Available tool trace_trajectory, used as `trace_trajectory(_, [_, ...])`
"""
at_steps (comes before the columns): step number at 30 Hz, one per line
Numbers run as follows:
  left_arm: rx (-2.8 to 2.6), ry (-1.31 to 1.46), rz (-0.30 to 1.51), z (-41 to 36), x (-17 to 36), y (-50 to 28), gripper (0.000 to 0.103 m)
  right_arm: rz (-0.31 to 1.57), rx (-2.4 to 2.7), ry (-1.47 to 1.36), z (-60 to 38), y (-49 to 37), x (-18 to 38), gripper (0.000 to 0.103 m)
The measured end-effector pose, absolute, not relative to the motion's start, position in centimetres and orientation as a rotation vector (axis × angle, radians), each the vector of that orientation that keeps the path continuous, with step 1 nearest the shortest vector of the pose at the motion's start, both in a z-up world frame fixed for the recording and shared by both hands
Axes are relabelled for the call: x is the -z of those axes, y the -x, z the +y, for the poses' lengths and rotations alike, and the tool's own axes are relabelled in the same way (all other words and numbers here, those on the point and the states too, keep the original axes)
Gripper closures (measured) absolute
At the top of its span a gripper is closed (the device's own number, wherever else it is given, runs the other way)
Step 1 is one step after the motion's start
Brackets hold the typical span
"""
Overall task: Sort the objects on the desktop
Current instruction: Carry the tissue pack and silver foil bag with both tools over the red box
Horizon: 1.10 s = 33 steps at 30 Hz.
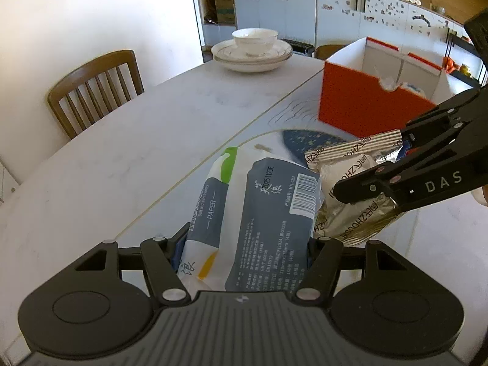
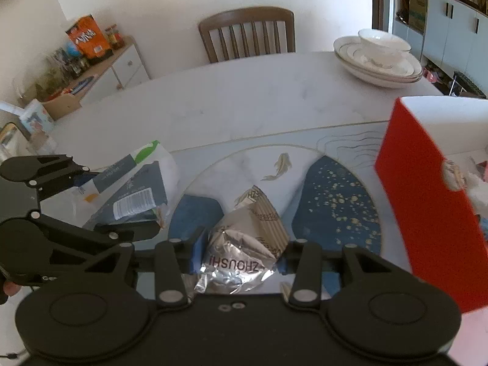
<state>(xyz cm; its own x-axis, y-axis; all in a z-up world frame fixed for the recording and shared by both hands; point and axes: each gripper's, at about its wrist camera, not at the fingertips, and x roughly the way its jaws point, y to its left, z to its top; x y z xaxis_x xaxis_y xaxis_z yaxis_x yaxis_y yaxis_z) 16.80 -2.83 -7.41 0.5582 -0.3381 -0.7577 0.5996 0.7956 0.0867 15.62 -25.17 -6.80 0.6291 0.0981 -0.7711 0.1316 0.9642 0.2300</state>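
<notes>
home dining room | marble table (image 1: 122, 152) | wooden chair (image 1: 94, 88) | stacked dishes (image 1: 253, 52) far | cabinets (image 1: 274, 9) behind

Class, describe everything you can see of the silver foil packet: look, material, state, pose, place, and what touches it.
The foil packet is a crinkled, shiny silver pouch, seemingly metallised film, with a ribbed seal strip at its far end and dark lettering reading "ZHOUSHI". It looks creased and puffy. The right gripper is shut on it, fingers pinching both sides. It sits over the blue patterned mat, beside the tissue pack and before the orange box. Whether it rests on the mat or is lifted is unclear.
</notes>
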Motion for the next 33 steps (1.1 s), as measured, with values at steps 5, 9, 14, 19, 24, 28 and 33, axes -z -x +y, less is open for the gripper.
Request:
trace_trajectory(5, [0.531,-0.35,0.805,-4.8,6.0,-15.0,0.038,0.868,-0.002,-0.274,-26.6,-13.5,5.4,0.06])
trace_trajectory(9, [0.516,-0.321,0.811,-6.9,4.9,-13.9,0.038,0.853,-0.012,-0.269,-28.3,-11.8,4.4,0.06])
trace_trajectory(14, [0.51,-0.282,0.798,-9.9,3.4,-12.8,0.038,0.834,-0.018,-0.267,-31.2,-9.8,3.3,0.06])
trace_trajectory(19, [0.518,-0.3,0.774,-13.3,2.7,-11.8,0.038,0.816,-0.018,-0.278,-34.5,-8.1,2.5,0.061])
trace_trajectory(24, [0.533,-0.285,0.773,-16.7,1.9,-11.7,0.038,0.793,-0.019,-0.289,-37.8,-6.9,1.6,0.061])
trace_trajectory(28, [0.54,-0.279,0.769,-19.5,1.5,-11.9,0.038,0.767,-0.023,-0.294,-40.6,-6.2,0.9,0.076])
trace_trajectory(33, [0.533,-0.284,0.789,-22.7,2.1,-12.9,0.038,0.799,-0.022,-0.266,-43.6,-6.6,1.8,0.078])
